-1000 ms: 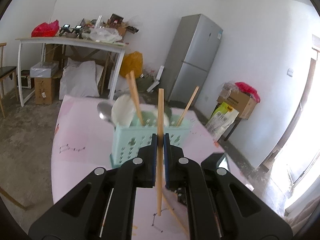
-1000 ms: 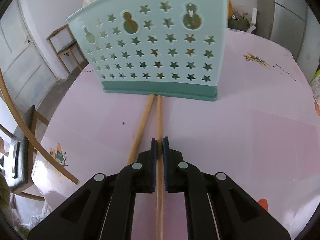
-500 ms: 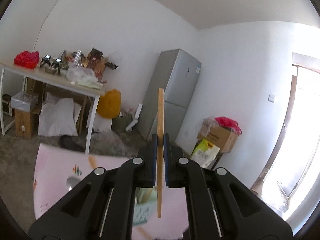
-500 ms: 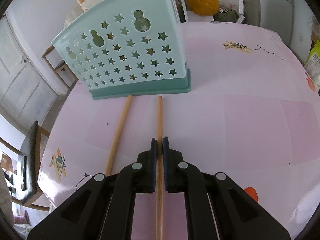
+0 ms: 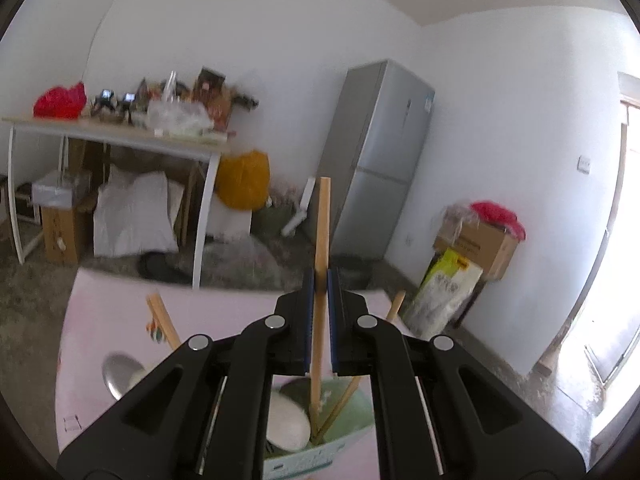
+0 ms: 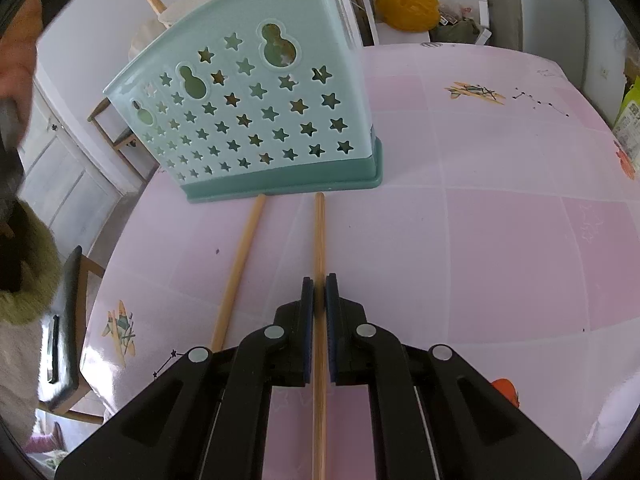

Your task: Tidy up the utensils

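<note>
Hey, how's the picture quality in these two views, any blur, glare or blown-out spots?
Left wrist view: the doorway at right is blown out white, the side table is softly smeared, and the walls bow from the fisheye. Right wrist view: sharper, the holder is crisp, with mild glare on the pink table; the sleeve at left is blurred.

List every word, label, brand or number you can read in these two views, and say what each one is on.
None can be read.
Fridge: blue door sticker, too blurred.
Yellow and white bag: print too small.
Cardboard box: dark print, blurred.
Pink tablecloth: drawings only, no words.
Green bag: characters cut off at the edge.
</note>
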